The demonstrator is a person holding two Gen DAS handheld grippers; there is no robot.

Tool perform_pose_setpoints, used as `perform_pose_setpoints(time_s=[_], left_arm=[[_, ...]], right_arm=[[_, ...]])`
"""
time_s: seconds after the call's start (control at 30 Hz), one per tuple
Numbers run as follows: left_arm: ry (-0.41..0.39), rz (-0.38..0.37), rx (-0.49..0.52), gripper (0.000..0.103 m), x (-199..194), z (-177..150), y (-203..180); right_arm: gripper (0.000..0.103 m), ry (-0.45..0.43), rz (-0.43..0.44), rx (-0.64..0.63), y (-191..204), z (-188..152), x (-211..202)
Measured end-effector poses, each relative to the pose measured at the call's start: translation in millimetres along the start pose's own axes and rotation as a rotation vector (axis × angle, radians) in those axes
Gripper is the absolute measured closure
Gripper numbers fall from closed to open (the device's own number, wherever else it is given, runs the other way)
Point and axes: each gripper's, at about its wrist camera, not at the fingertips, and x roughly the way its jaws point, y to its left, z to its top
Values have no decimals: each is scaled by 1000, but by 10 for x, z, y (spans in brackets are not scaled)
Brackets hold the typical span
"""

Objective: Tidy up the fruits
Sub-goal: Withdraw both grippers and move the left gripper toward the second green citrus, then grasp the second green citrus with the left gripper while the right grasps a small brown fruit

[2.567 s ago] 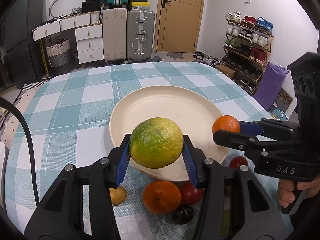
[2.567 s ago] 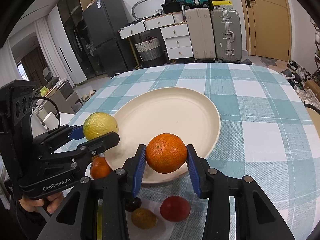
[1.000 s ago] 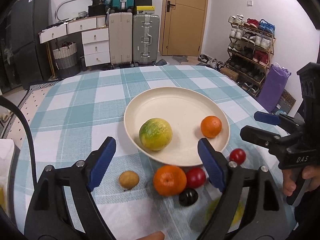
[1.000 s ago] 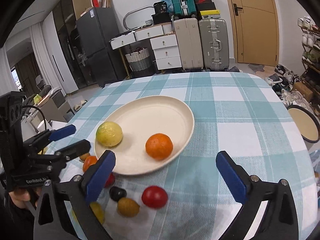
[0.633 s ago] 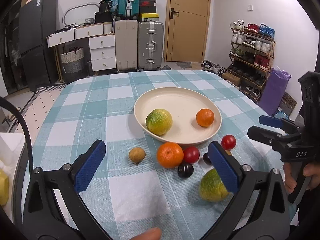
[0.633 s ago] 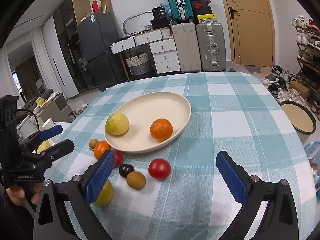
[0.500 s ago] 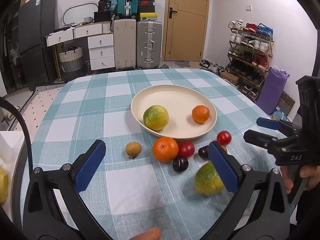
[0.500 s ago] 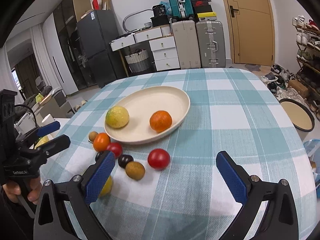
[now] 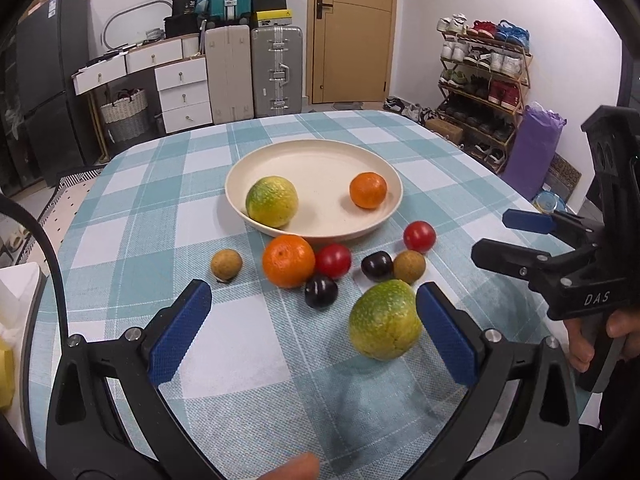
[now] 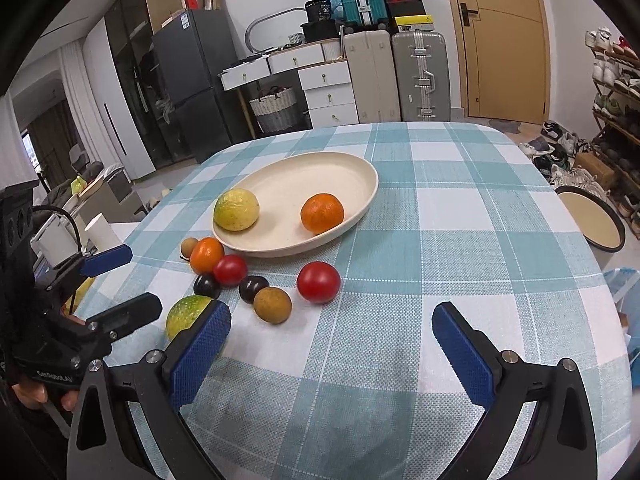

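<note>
Checked teal-and-white cloth covered the worktop (image 9: 132, 208), with suitcases (image 9: 276, 72) and a shoe rack (image 9: 484, 80) behind. Held a cream plate (image 9: 320, 160) at centre frame, carrying a green-yellow citrus (image 9: 272, 201) on its left and a mandarin (image 9: 368, 190) on its right. Below the plate lay a loose cluster: larger orange (image 9: 289, 261), two red tomatoes (image 9: 333, 261), two dark plums (image 9: 321, 291), two brown longans (image 9: 226, 264), and a second green citrus (image 9: 385, 325) lower right. Left claw (image 9: 312, 334) had just been opening, spread wide, gripping nothing, the green citrus just inside its right pad. Right claw (image 10: 330, 354) likewise released, empty.
</note>
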Motion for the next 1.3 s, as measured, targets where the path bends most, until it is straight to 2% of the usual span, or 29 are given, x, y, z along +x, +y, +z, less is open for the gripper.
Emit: perform_pose_setpoints(time_s=[0.43, 0.73, 0.83, 0.93, 1.17, 1.3], left_arm=[[101, -41, -3, 1, 266, -79, -123], [136, -74, -5, 2, 367, -104, -151], [142, -95, 7, 9, 376, -103, -180], [146, -106, 25, 20, 392, -108, -228], [169, -151, 63, 56, 426, -129, -332], [155, -164, 51, 57, 399, -130, -302]], right_arm=[[0, 22, -17, 32, -123, -16, 71], [0, 31, -15, 43, -167, -36, 97], [0, 28, -18, 39, -165, -39, 84], [0, 29, -17, 45, -172, -35, 85], [0, 28, -17, 42, -160, -37, 78], [0, 30, -19, 47, -170, -40, 80]])
